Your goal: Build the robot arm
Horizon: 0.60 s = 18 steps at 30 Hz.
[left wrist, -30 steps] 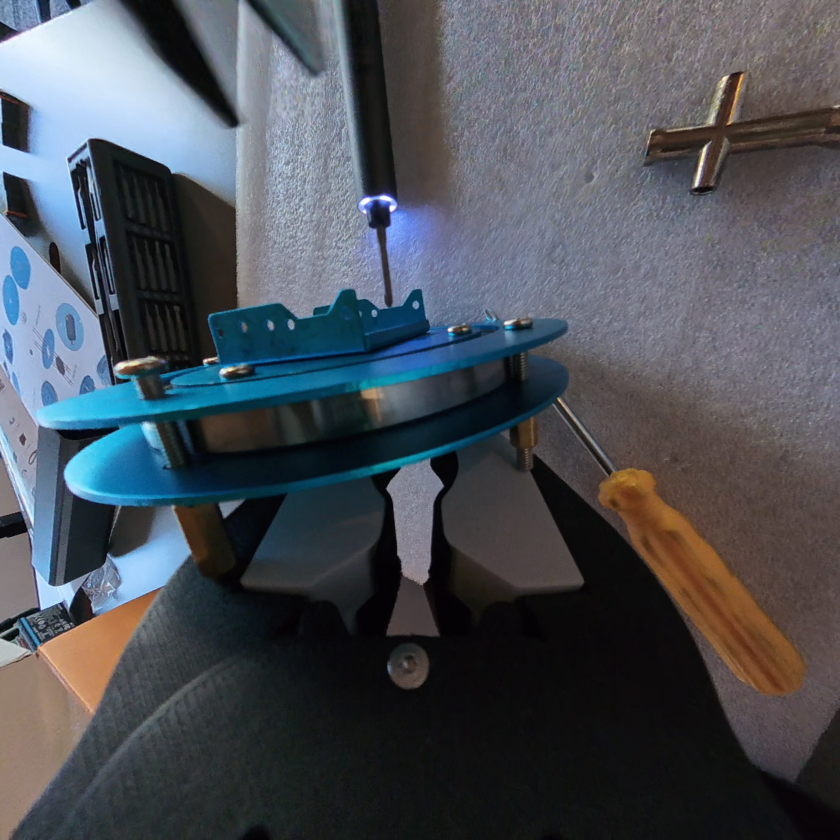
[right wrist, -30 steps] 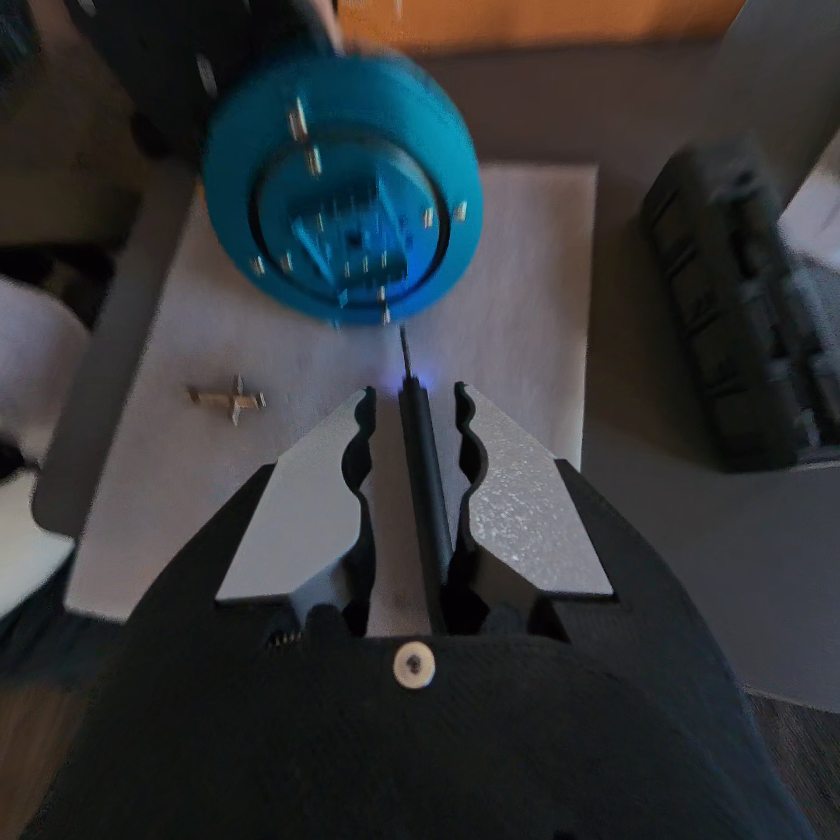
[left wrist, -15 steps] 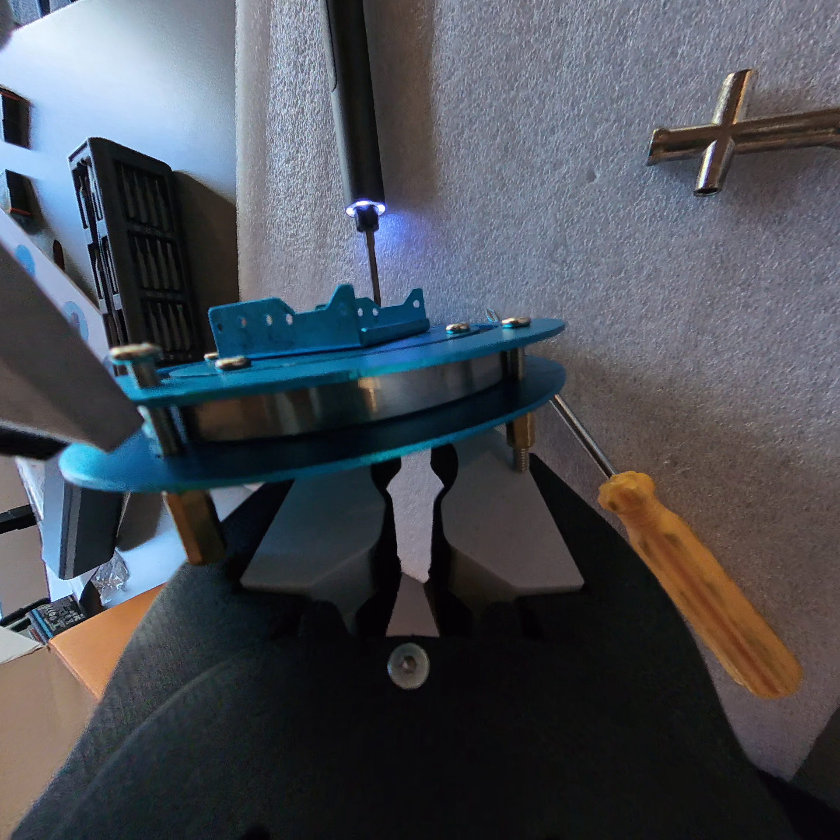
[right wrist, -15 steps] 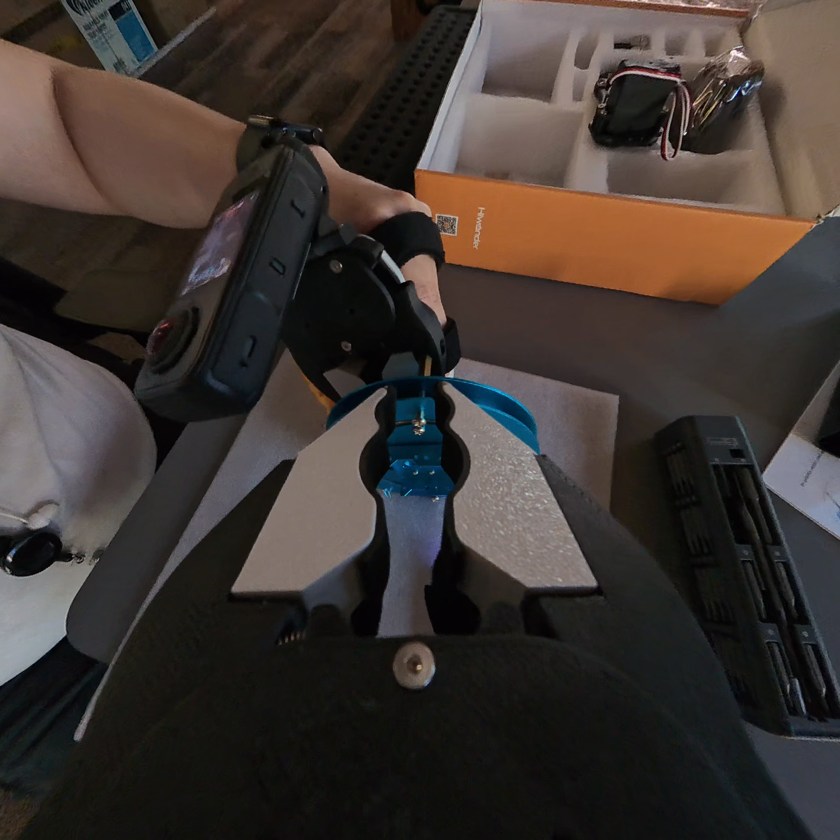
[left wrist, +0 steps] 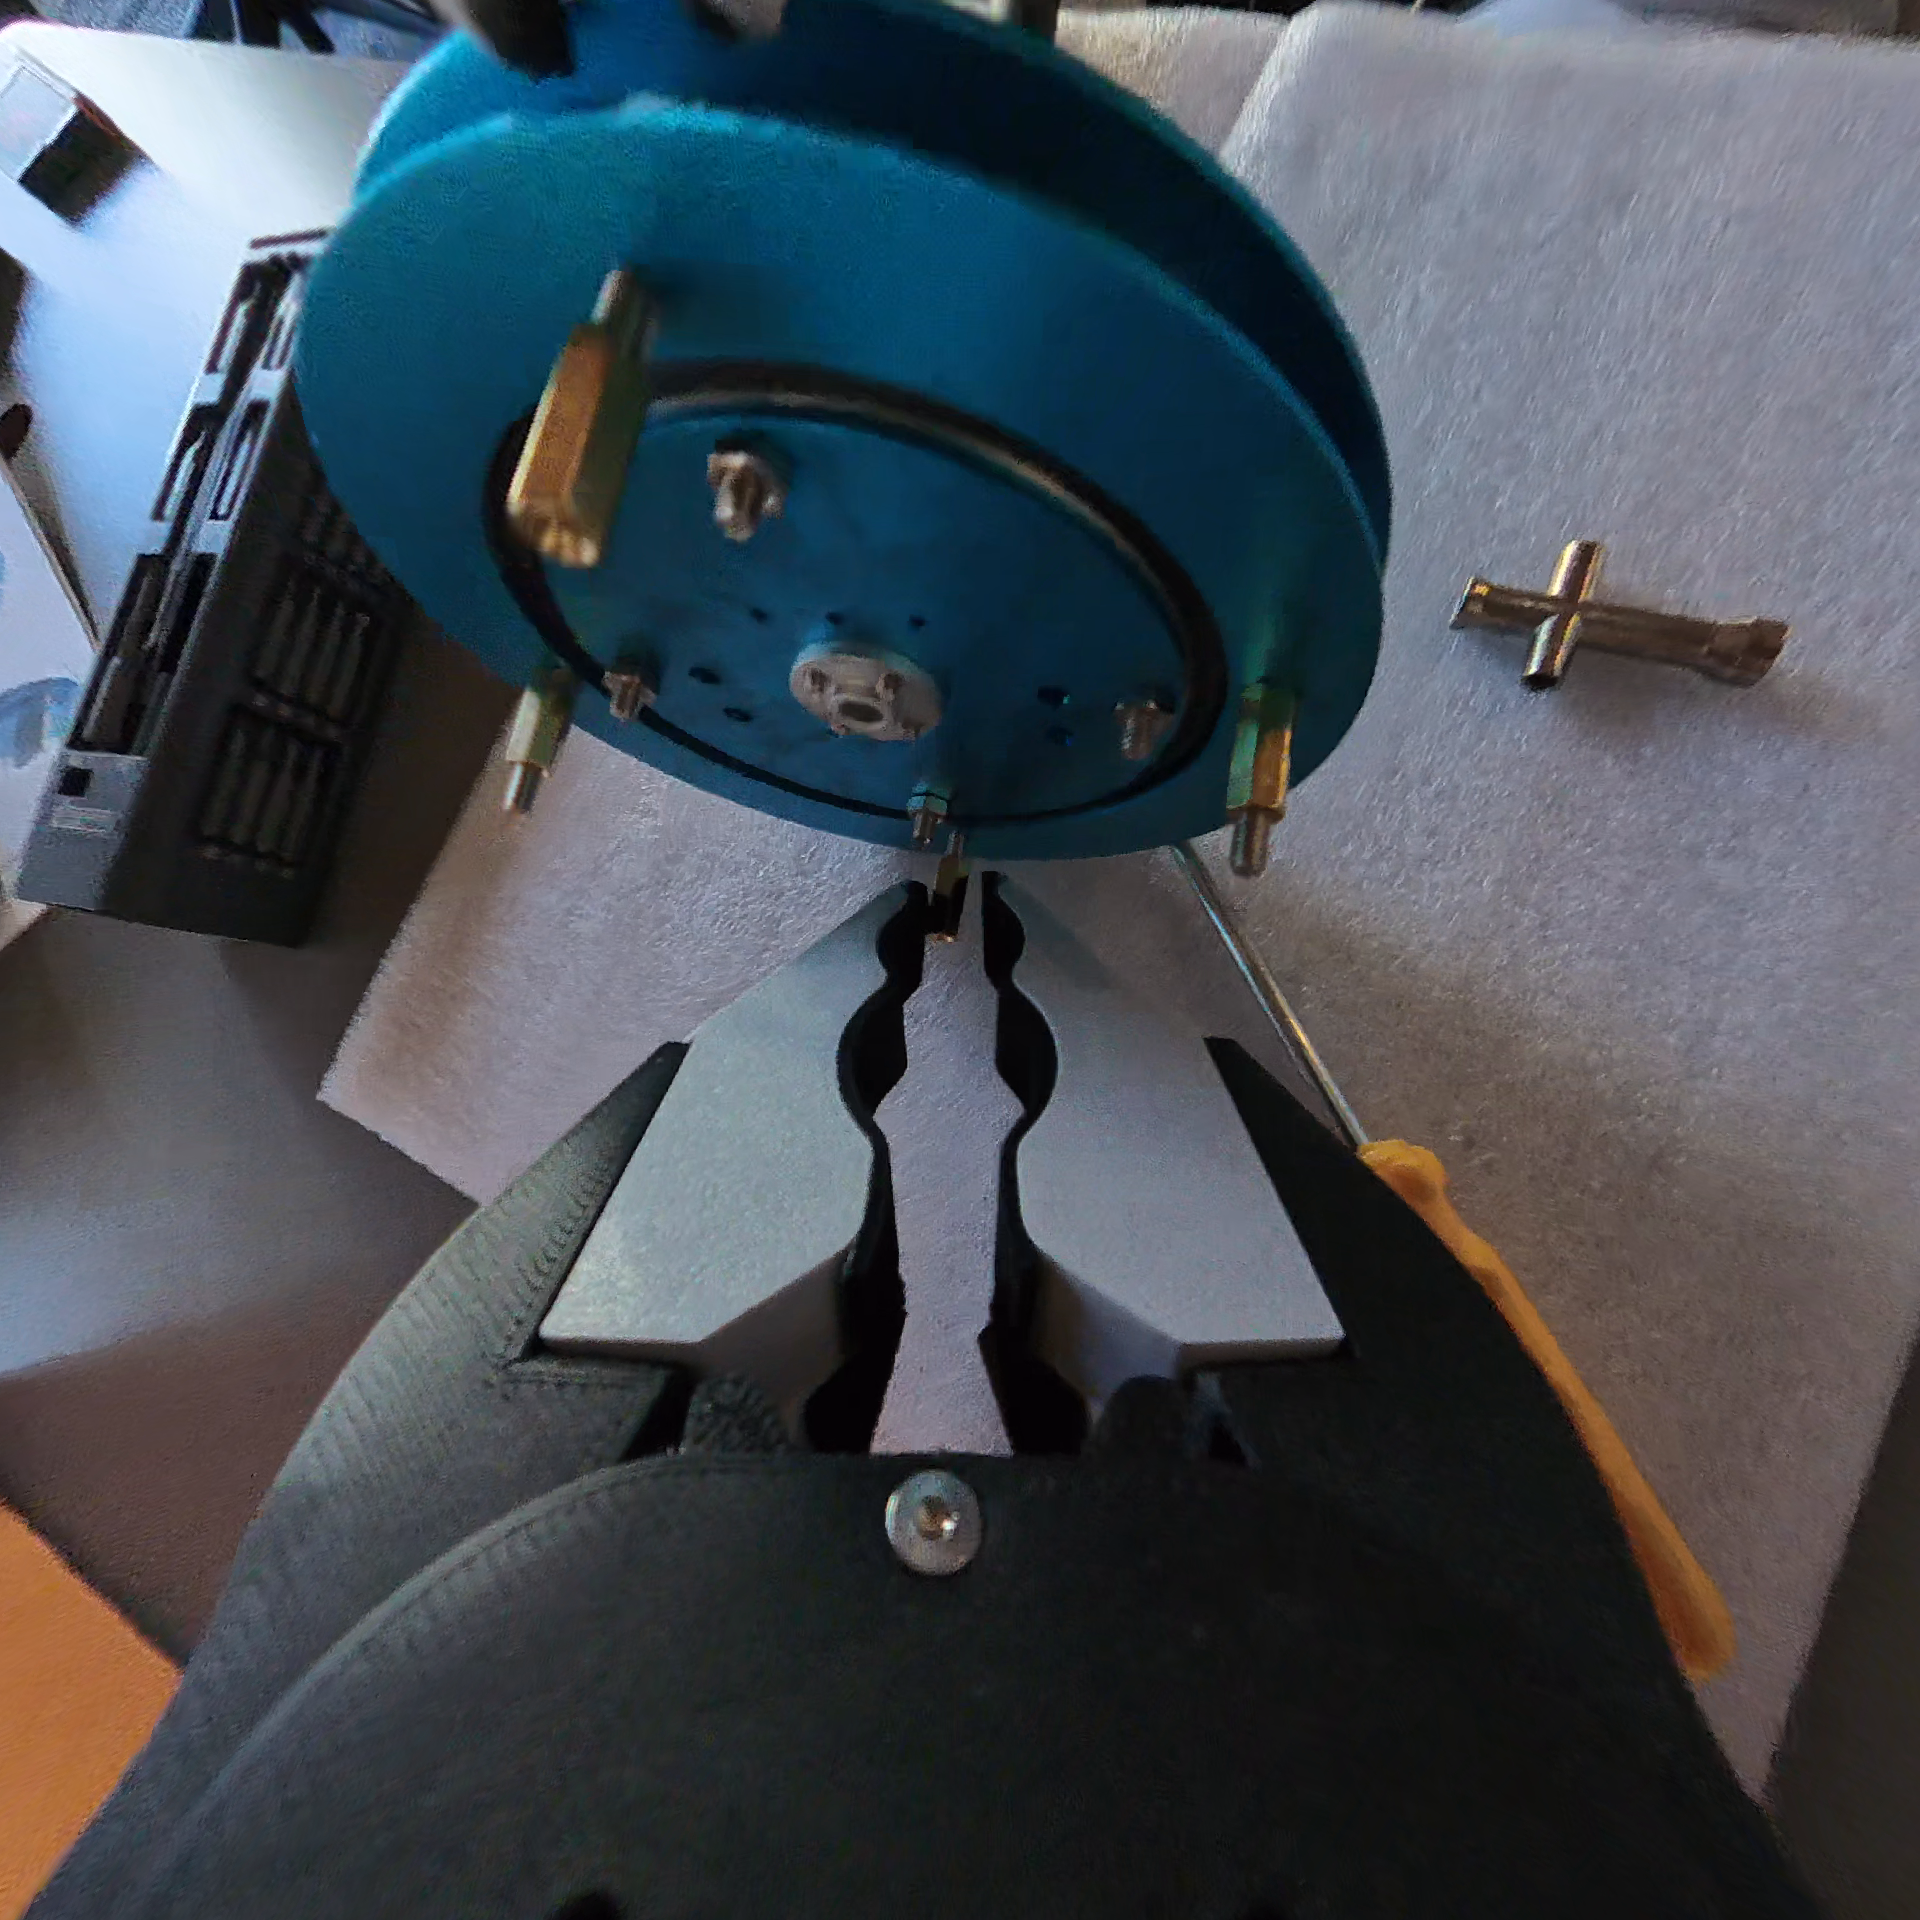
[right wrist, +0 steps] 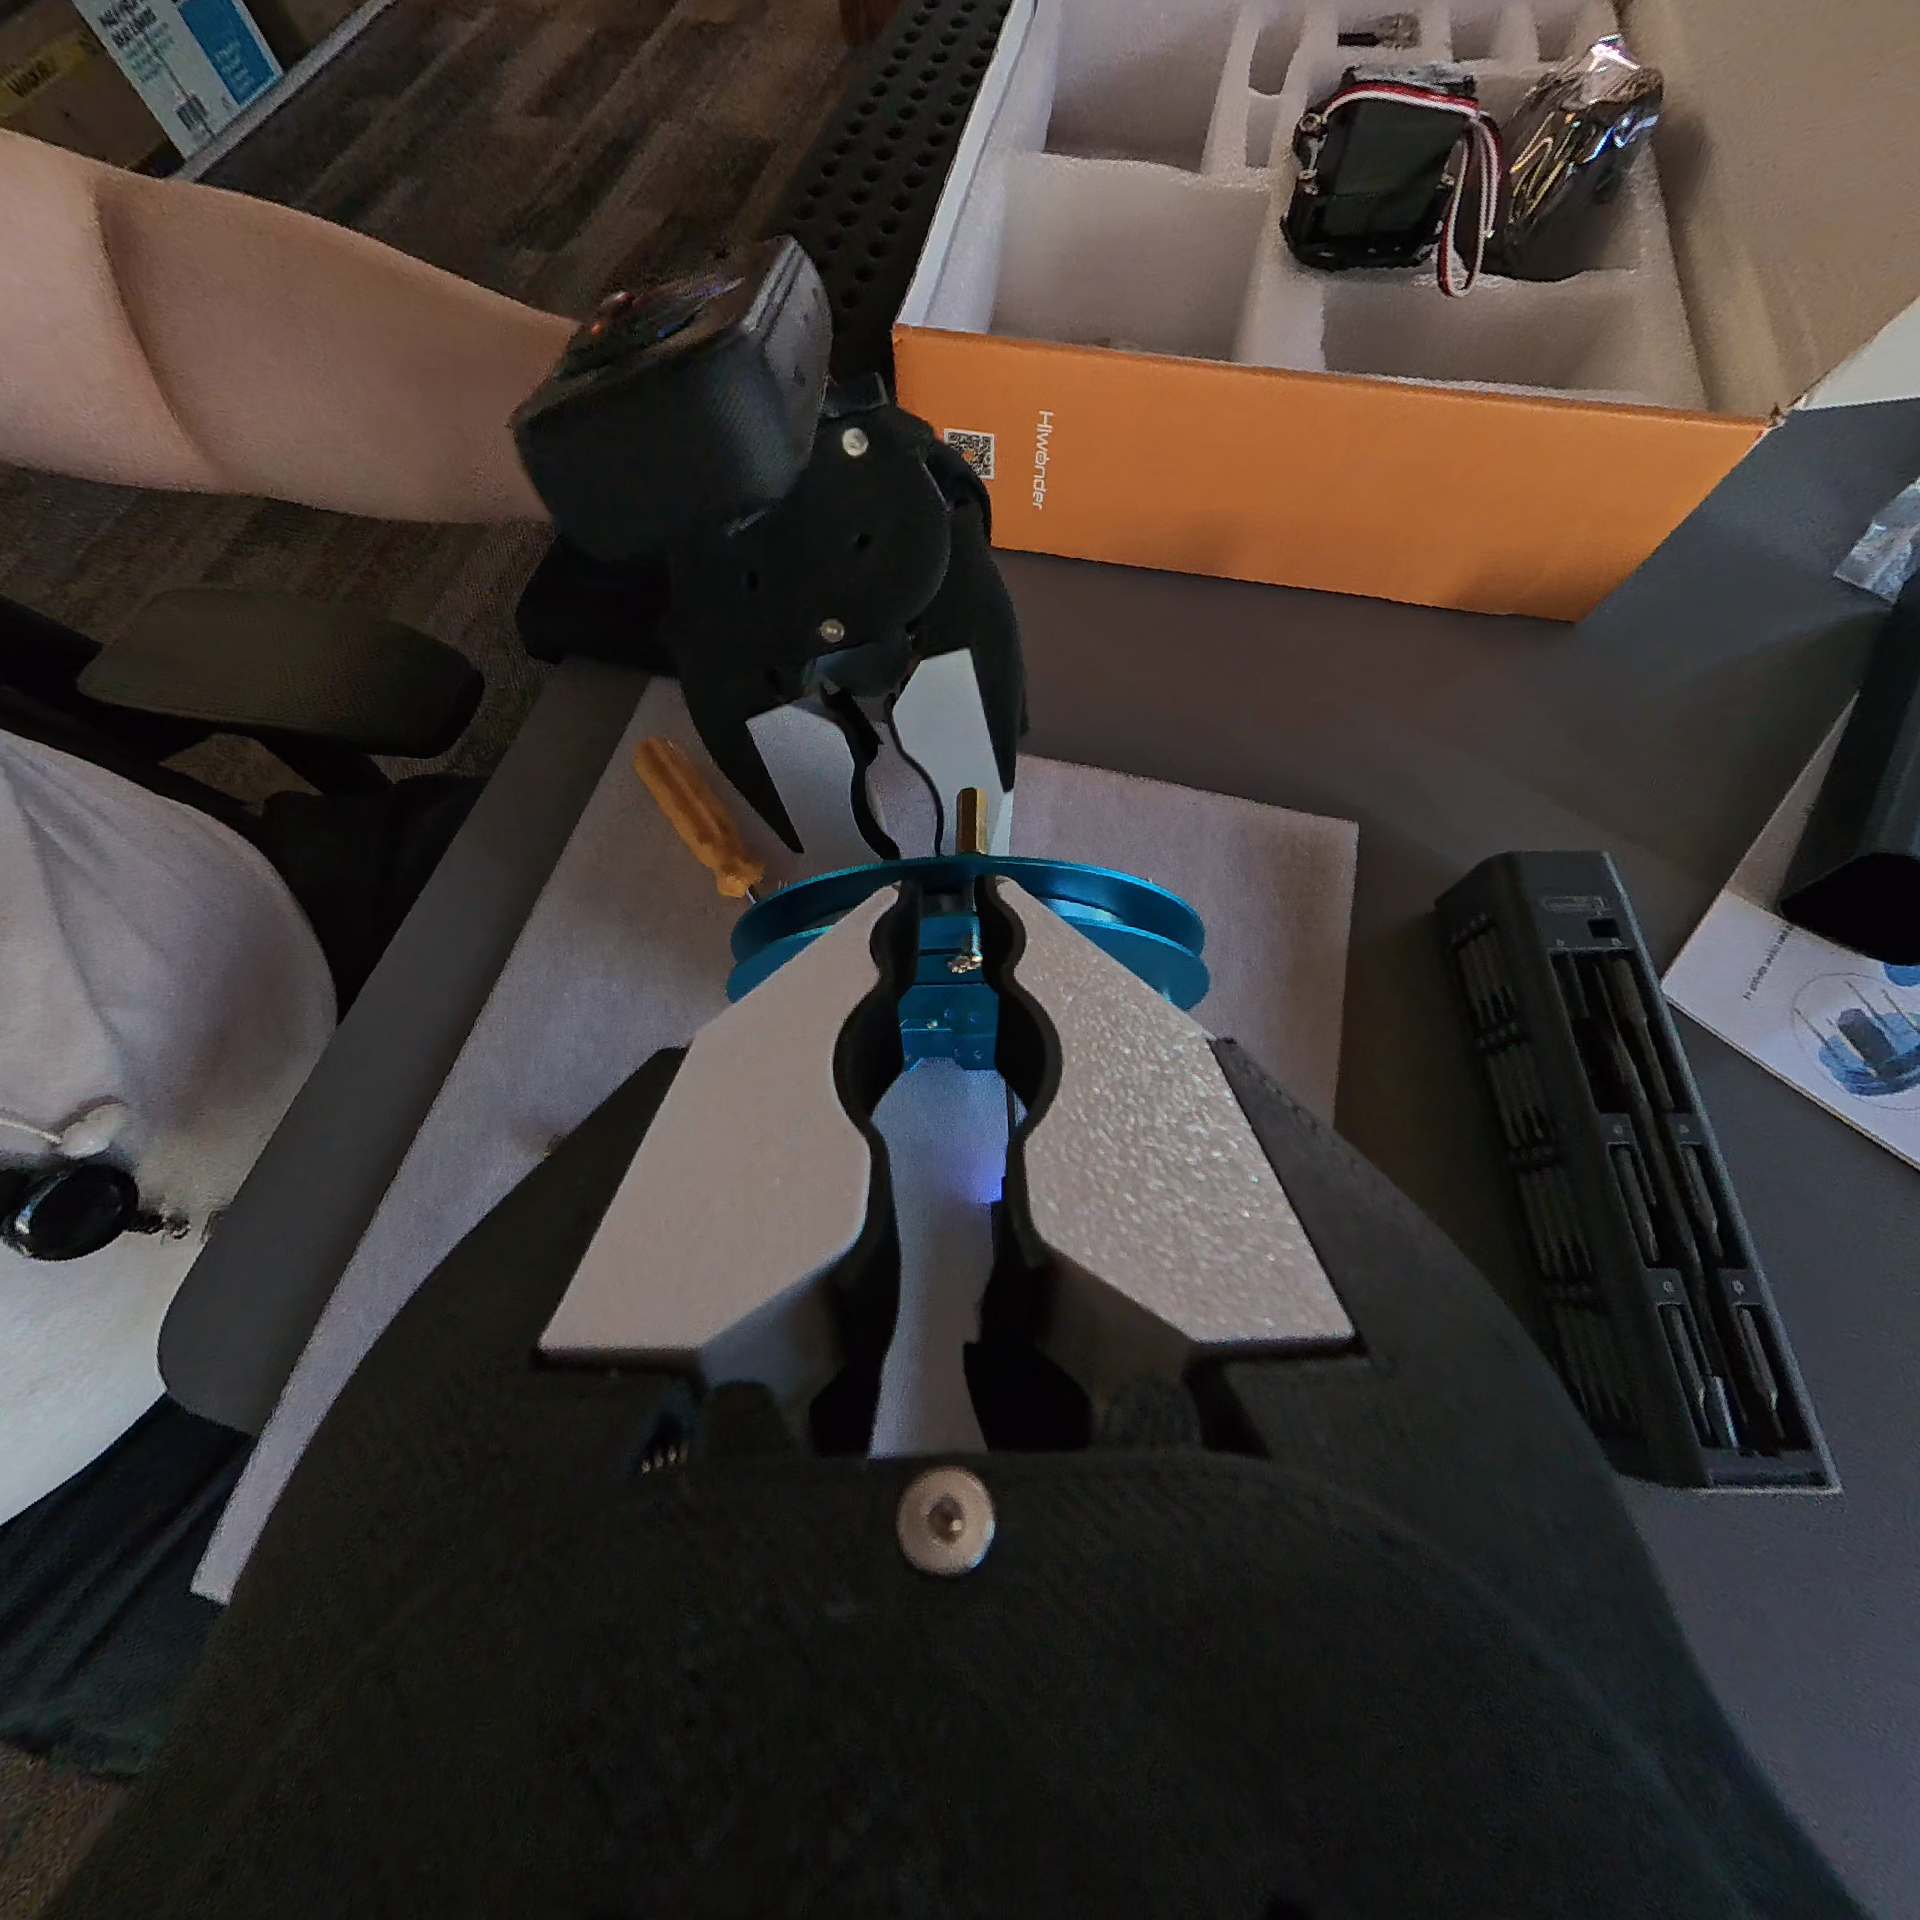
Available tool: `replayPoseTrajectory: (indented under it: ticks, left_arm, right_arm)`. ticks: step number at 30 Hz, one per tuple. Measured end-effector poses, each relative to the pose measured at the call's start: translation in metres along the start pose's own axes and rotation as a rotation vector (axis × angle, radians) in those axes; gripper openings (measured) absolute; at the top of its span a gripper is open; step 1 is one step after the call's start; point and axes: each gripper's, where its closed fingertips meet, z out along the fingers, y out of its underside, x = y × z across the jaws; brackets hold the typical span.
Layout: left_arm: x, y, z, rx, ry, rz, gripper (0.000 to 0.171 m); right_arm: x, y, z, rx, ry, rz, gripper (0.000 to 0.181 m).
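A blue two-disc assembly (left wrist: 831,343) with brass standoffs fills the top of the left wrist view, its underside facing the camera. My left gripper (left wrist: 951,896) is shut on one brass standoff (left wrist: 948,868) at the disc's near edge. In the right wrist view the assembly (right wrist: 1132,925) is edge-on above the white foam mat (right wrist: 1195,894), with the left gripper (right wrist: 914,831) over it. My right gripper (right wrist: 948,904) is shut on a black electric screwdriver (right wrist: 992,1288) with a blue glow; its bit reaches the blue bracket (right wrist: 940,1023) between the fingertips.
A yellow-handled screwdriver (left wrist: 1538,1403) and a metal cross wrench (left wrist: 1605,623) lie on the mat. A black bit case (right wrist: 1631,1174) lies at the right, with a leaflet (right wrist: 1818,1018) beyond it. An orange box (right wrist: 1299,478) with foam compartments stands at the back. My right fingertips sit around 11 centimeters from my left ones. The metal cross wrench (left wrist: 1605,623) is about 11 centimeters from my left fingertips.
The disc assembly has tilted in the left view from edge-on to underside facing the camera. The right gripper with the lit screwdriver has come close to the bracket.
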Motion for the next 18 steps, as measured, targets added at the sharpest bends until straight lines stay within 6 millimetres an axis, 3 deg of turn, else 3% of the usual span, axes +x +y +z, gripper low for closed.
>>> replayPoseTrajectory:
  ticks: [4,8,18]
  left_arm:
    - [0.0027,-0.0026,0.0012,0.070,0.042,-0.055,0.014]
    - [-0.0001,-0.0046,0.0023,0.146,0.029,-0.046,0.007]
    - [0.0005,-0.0009,0.0017,0.133,0.057,-0.085,0.006]
  right_arm:
    - [0.0015,0.0018,-0.0019,0.007,-0.008,0.013,0.010]
    - [0.0009,0.0017,-0.0012,0.010,-0.016,0.013,0.010]
    - [0.0005,0.0010,0.0002,0.005,-0.020,0.004,0.011]
